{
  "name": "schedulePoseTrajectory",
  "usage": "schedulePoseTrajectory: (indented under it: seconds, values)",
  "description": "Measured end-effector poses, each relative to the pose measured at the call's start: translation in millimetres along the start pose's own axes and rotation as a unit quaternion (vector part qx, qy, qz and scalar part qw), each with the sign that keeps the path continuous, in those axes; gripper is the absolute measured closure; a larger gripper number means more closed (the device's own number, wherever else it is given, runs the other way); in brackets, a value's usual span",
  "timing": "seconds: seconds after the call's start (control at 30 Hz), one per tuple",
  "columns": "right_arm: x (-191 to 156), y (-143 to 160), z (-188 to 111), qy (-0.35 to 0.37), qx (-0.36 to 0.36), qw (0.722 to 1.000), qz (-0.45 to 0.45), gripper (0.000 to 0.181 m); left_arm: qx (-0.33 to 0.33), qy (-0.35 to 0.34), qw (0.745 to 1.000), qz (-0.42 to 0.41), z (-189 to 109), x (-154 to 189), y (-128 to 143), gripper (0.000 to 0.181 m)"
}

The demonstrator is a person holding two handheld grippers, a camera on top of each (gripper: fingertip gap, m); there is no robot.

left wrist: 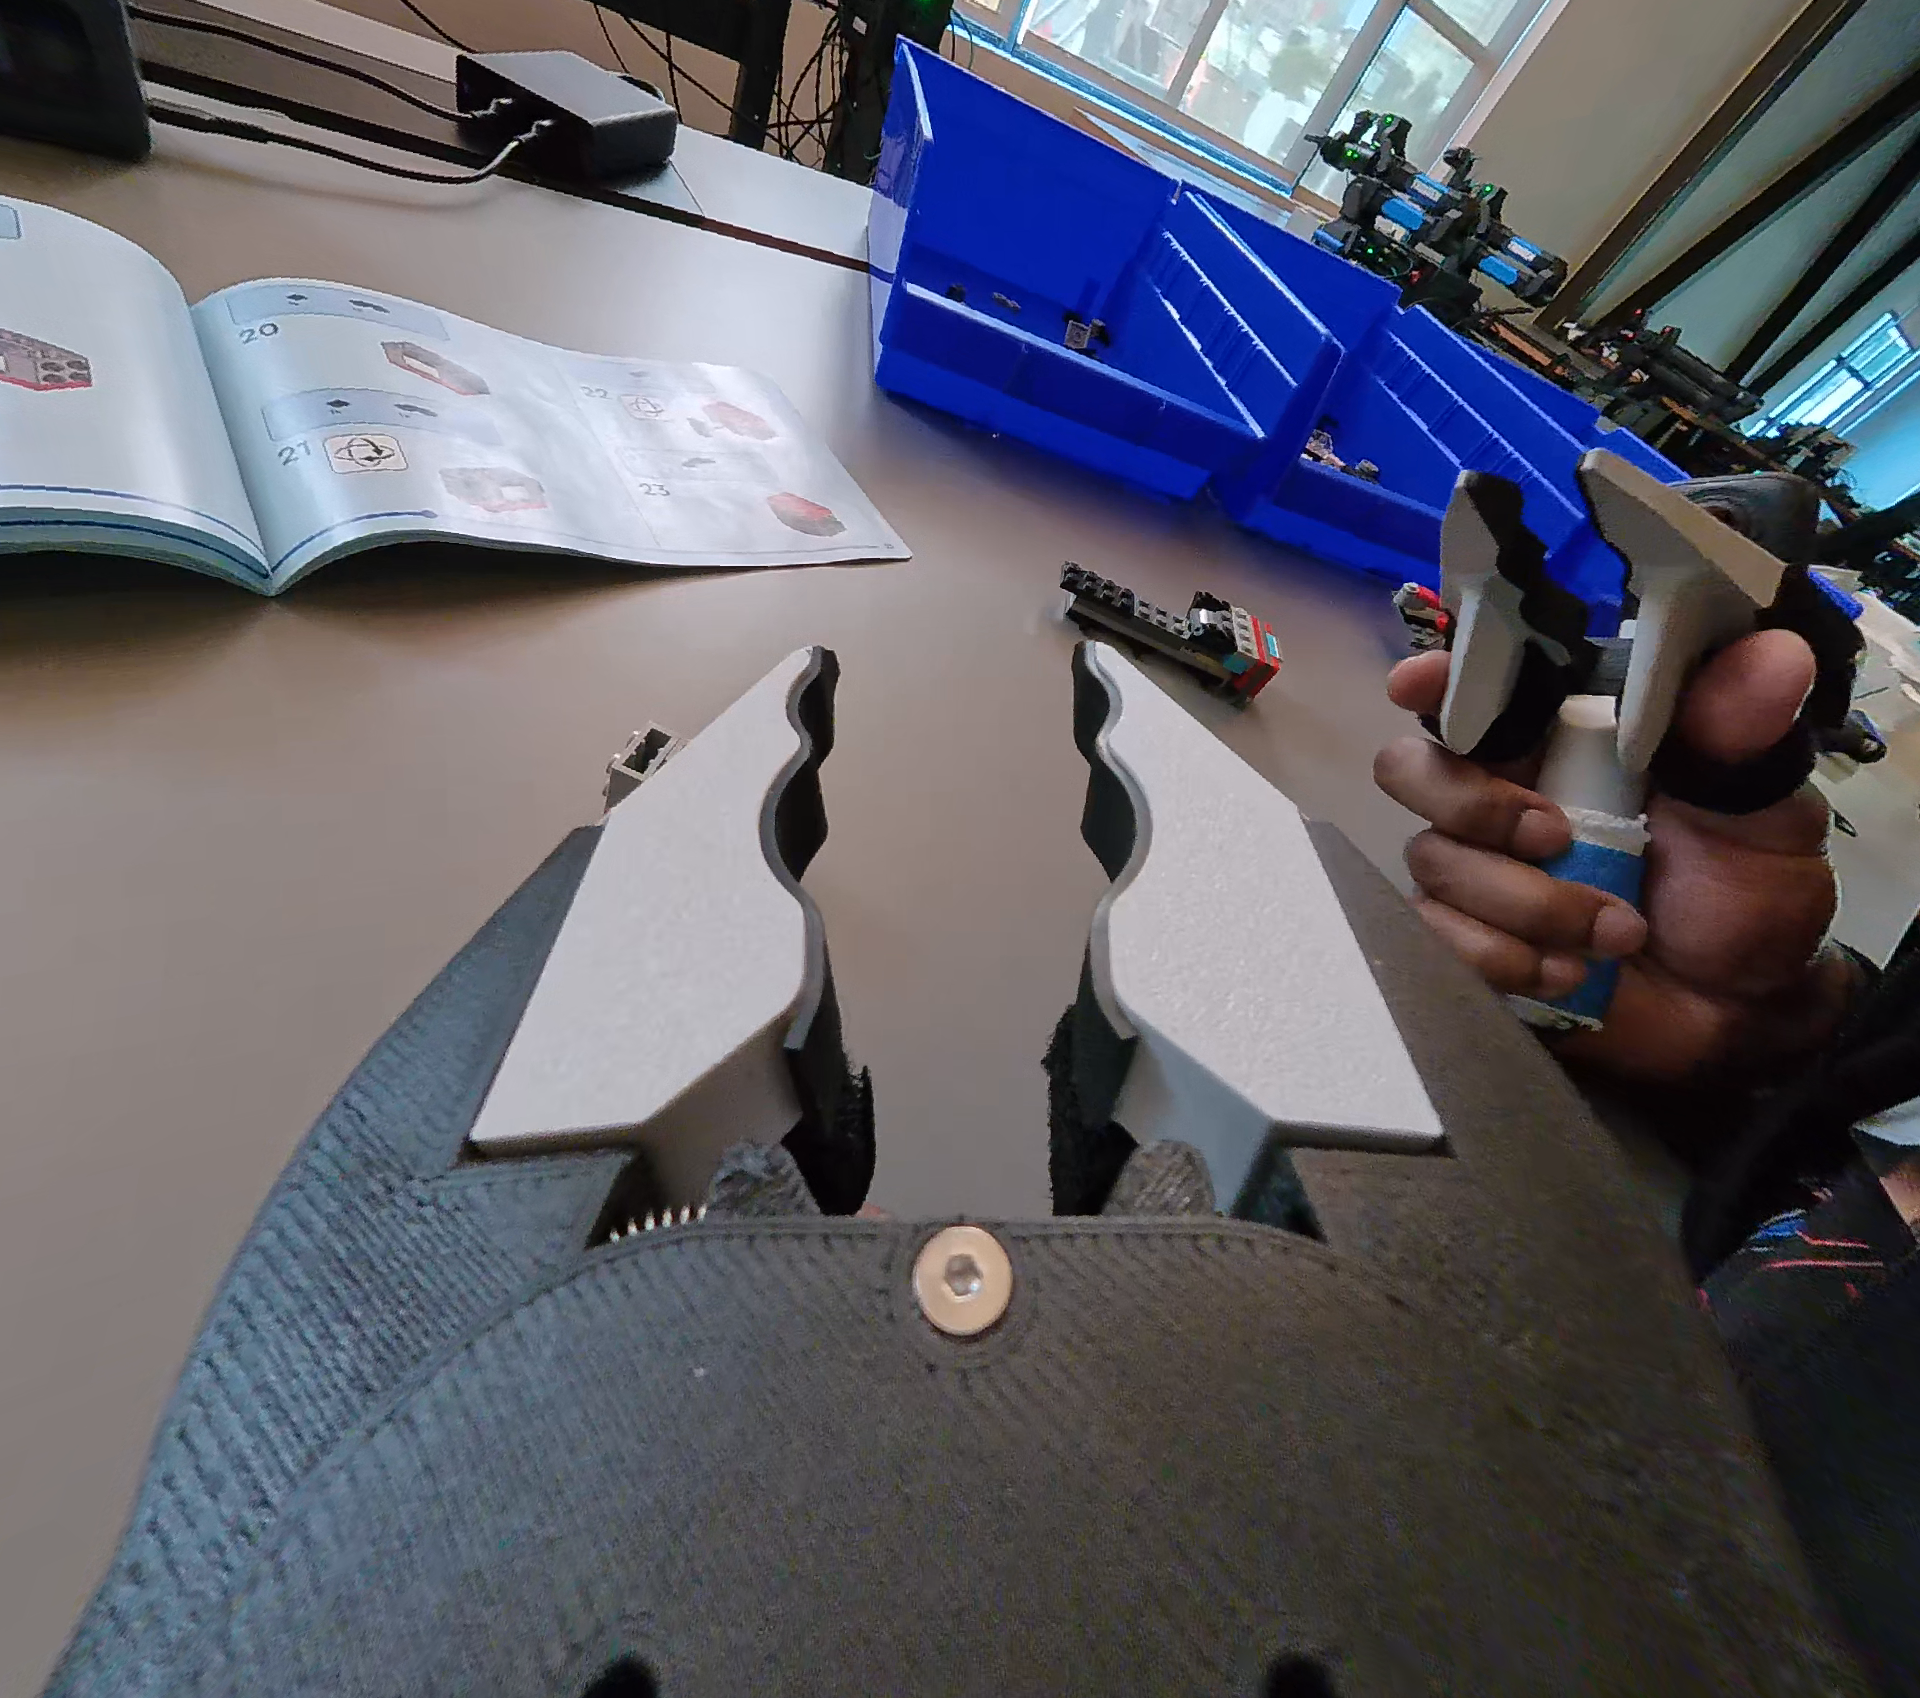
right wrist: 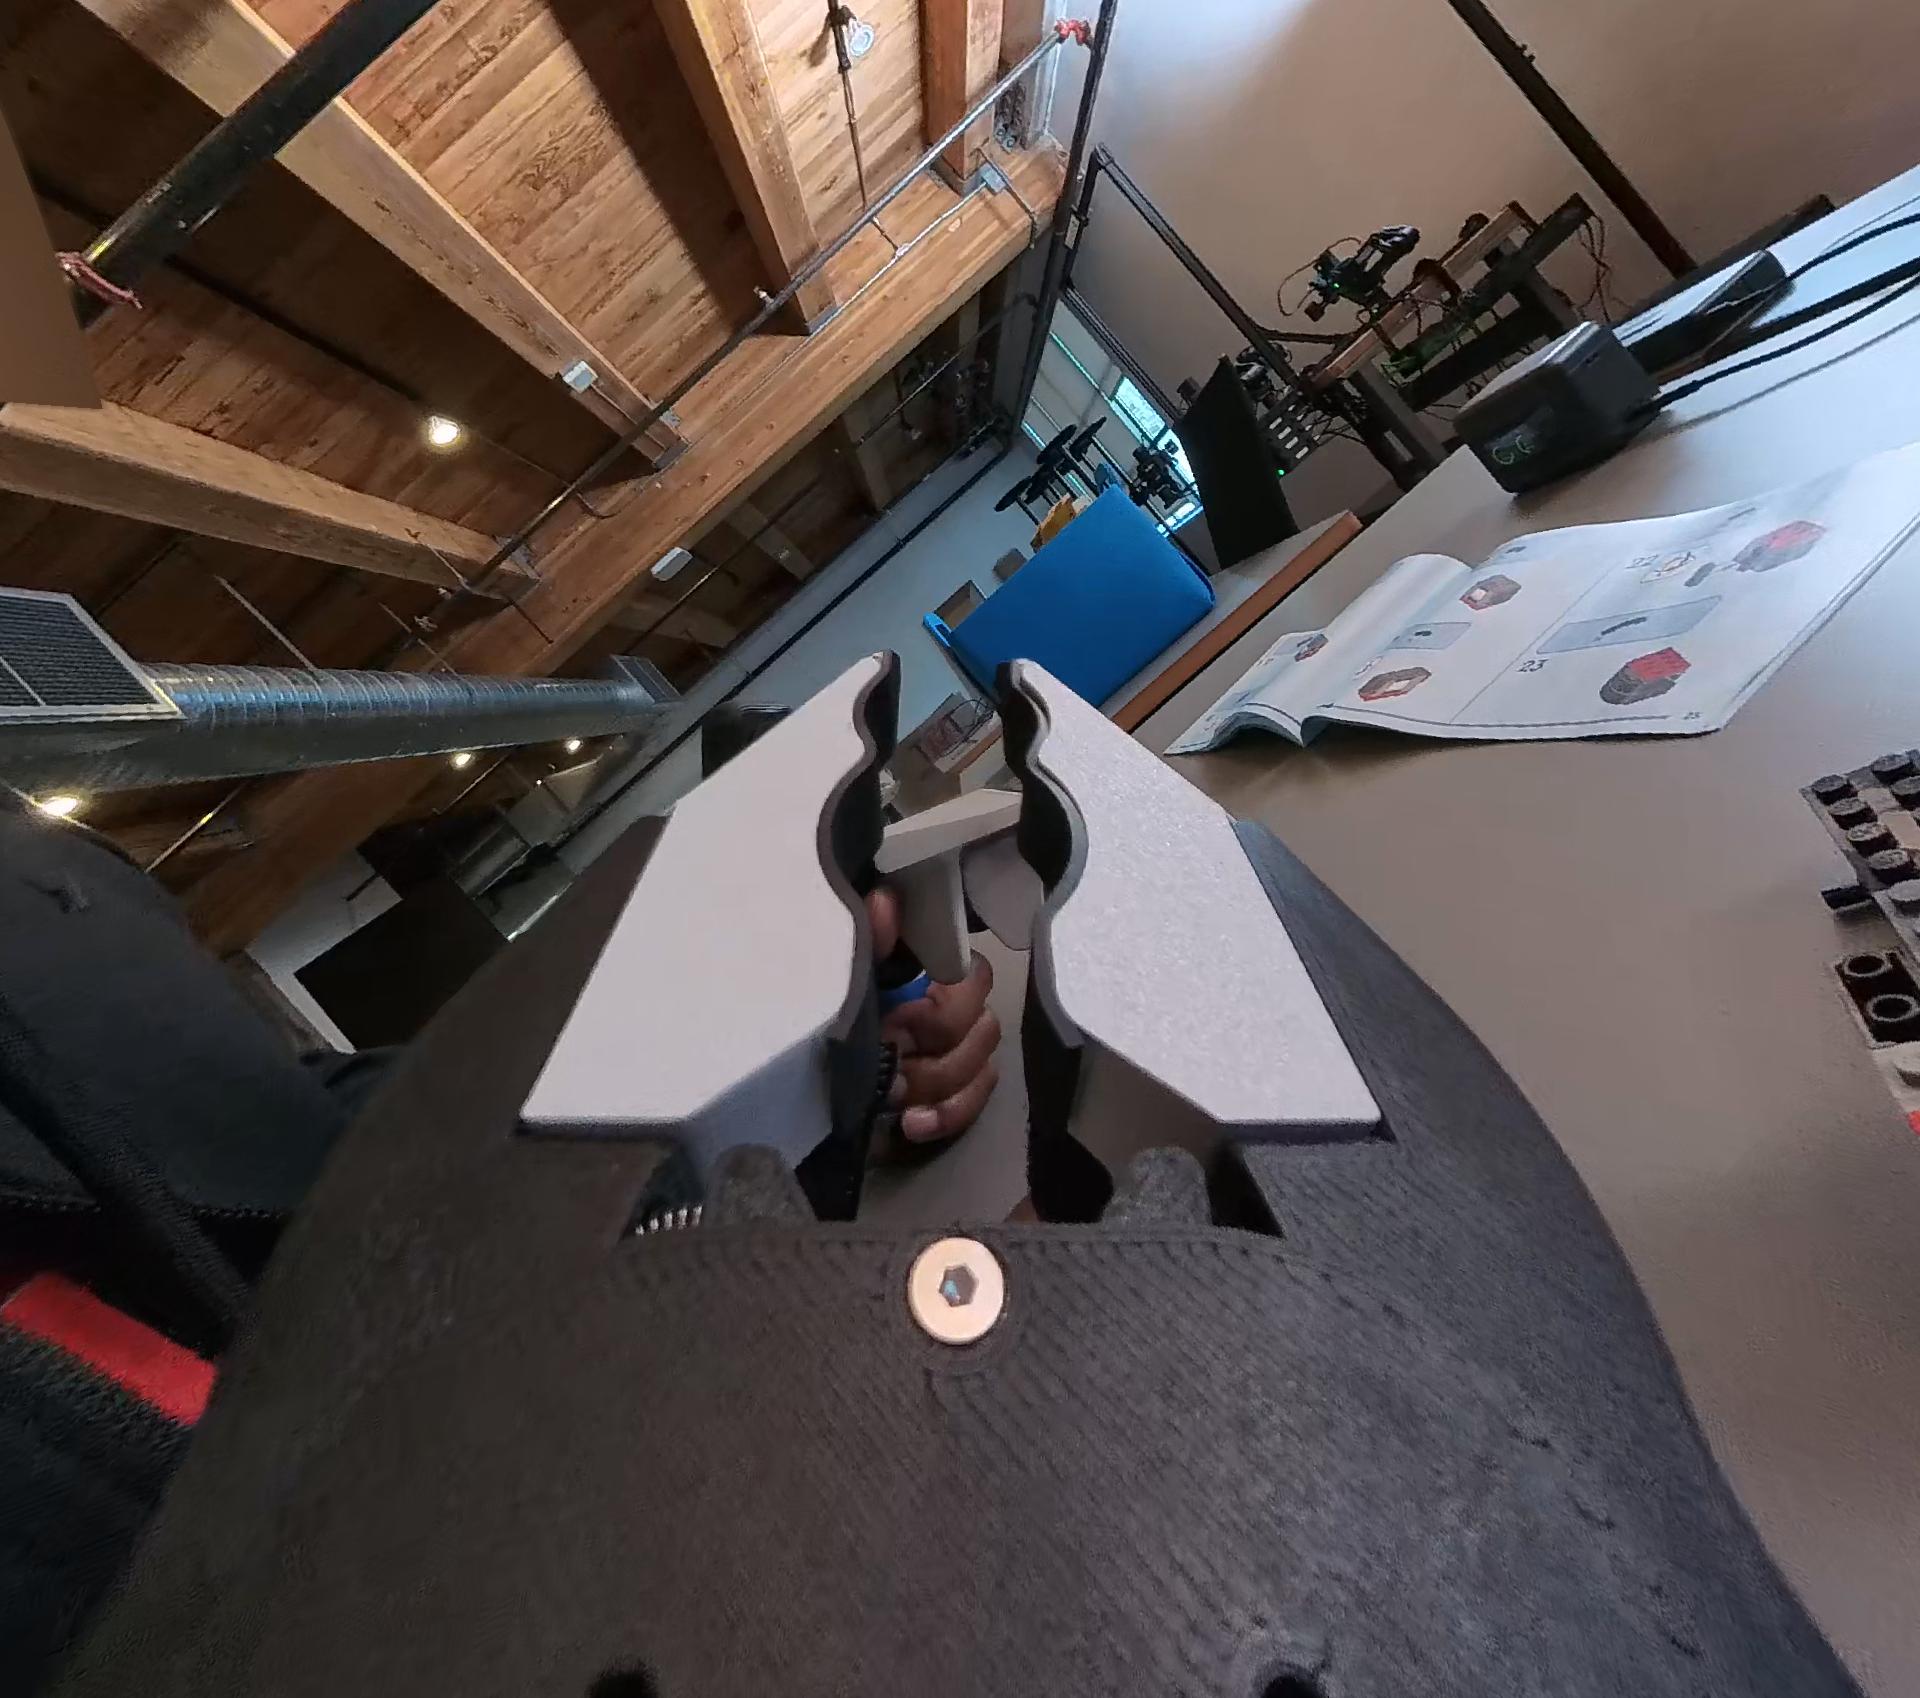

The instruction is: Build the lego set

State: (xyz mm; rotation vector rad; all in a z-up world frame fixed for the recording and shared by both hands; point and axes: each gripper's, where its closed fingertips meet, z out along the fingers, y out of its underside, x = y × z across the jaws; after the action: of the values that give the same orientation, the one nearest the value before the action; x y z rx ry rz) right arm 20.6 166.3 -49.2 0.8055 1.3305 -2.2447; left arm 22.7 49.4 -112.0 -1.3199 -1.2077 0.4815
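Right now the left gripper [left wrist: 951, 661] hovers spread and empty above the bench [left wrist: 520, 713]; the lego build [left wrist: 1174, 625] lies just beyond, center-right, while the right gripper [right wrist: 948, 672] is parted, empty.

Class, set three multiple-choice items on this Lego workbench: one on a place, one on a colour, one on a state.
1. Where is the part-built Lego model?
A. in a bin
B. on the table
C. on the booklet

2. What colour are the parts bins?
A. blue
B. green
C. yellow

3. How is the left gripper?
A. shut on a brick
B. shut, empty
C. open, empty

Key: 1 B, it rests on the table before the bins; 2 A, their walls are blue; 3 C, bare table shows between its fingers.
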Motion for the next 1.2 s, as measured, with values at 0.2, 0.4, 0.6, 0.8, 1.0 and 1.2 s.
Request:
schedulePoseTrajectory:
  seconds: [0.2,0.4,0.6,0.8,1.0,1.2]
  values:
    - [2,1,1,0.004,-0.004,1.000,0.006,0.163,0.002,-0.003,1.000,0.000,0,-1,-1,0.134]
    - [0,1,0,-0.005,-0.004,1.000,0.011,0.163,0.005,-0.010,1.000,0.003,0,-1,-1,0.134]
    - [-2,0,-2,-0.017,-0.003,1.000,0.022,0.163,0.014,-0.014,1.000,-0.007,1,-4,-4,0.134]
    - [-3,-1,-3,-0.021,-0.004,0.999,0.029,0.163,0.018,-0.014,1.000,-0.006,2,-3,-5,0.134]
    - [-2,0,-2,-0.020,-0.007,0.999,0.027,0.163,0.024,-0.013,1.000,-0.008,1,-4,-7,0.134]
    - [-1,0,-2,-0.020,-0.006,0.999,0.031,0.163,0.045,-0.016,0.999,-0.017,-4,-6,-12,0.135]
